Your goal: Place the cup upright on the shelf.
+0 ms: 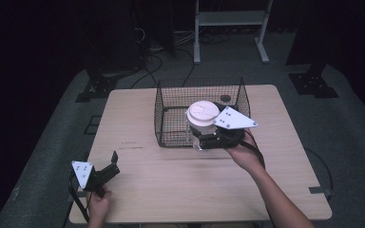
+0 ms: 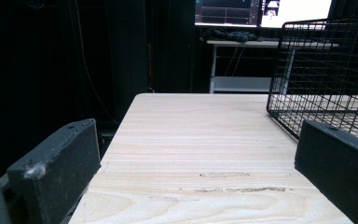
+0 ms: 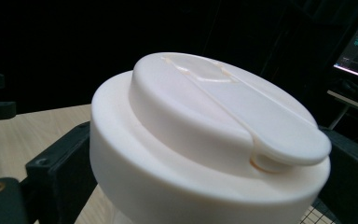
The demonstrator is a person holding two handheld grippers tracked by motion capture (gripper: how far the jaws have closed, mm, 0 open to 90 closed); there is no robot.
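My right gripper (image 1: 204,137) is clamped on a smooth, cream-white lidded plastic cup (image 1: 202,114), jaws on either flank below the lid, held at the near wall of the black wire-mesh basket (image 1: 171,102) toward the far edge of the pale wood-grain table (image 1: 171,185). My left gripper (image 1: 108,167) rests open and empty at the near left corner. Judgement: keep the cup upright, squeeze steady on the slick wall, and clear the mesh rim before moving sideways.
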